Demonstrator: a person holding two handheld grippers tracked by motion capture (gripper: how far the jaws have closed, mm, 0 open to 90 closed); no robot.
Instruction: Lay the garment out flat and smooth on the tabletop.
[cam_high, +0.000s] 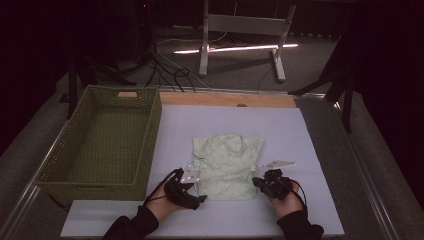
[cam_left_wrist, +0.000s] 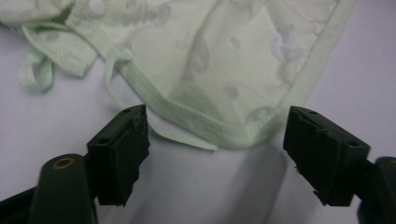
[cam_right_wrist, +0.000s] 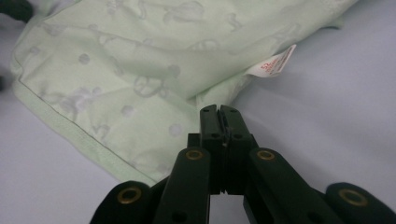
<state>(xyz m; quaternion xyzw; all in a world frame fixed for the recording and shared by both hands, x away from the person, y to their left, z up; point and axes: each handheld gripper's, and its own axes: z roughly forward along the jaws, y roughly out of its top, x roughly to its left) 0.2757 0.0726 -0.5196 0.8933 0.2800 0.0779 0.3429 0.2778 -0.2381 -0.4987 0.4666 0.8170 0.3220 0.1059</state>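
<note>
A pale green baby garment (cam_high: 227, 165) with a faint print lies flat on the white mat (cam_high: 305, 135). My left gripper (cam_high: 197, 187) is at its lower left corner. In the left gripper view the jaws stand open (cam_left_wrist: 217, 140), and the garment's hemmed corner (cam_left_wrist: 224, 60) lies between them, untouched by the pads. My right gripper (cam_high: 260, 182) is at the garment's lower right edge. In the right gripper view its jaws are pressed together (cam_right_wrist: 219, 109) on the edge of the green fabric (cam_right_wrist: 116, 79), just below a white care label (cam_right_wrist: 275, 63).
A large green woven basket (cam_high: 150, 145) stands to the left of the mat, close to my left hand. A strip of bare wooden table (cam_high: 225, 99) shows beyond the mat. A metal stand and cables are on the floor behind.
</note>
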